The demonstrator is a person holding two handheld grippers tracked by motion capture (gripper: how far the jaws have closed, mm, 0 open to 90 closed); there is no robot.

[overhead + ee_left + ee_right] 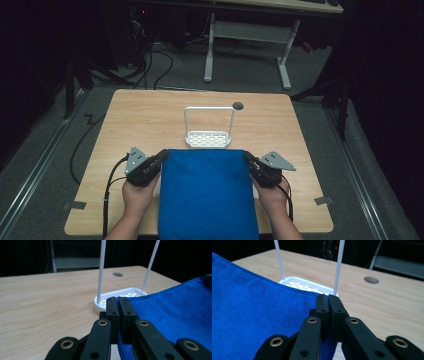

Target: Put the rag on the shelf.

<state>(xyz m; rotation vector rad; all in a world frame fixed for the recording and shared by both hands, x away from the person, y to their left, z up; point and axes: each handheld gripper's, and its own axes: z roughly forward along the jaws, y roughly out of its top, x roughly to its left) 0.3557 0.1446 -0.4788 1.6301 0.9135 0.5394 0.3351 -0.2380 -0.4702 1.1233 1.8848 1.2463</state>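
Observation:
A blue cloth is stretched flat over the near middle of the table and hangs past its front edge. My left gripper is shut on the cloth's far left corner; in the left gripper view the jaws pinch the blue cloth edge. My right gripper is shut on the far right corner, with the blue cloth spread to the left of its jaws. Just beyond the cloth's far edge stands a white rack with a slotted base and a tall wire hoop.
The wooden table has a round cable hole behind the rack. A white desk frame stands on the floor beyond the table. Cables lie on the floor at the left.

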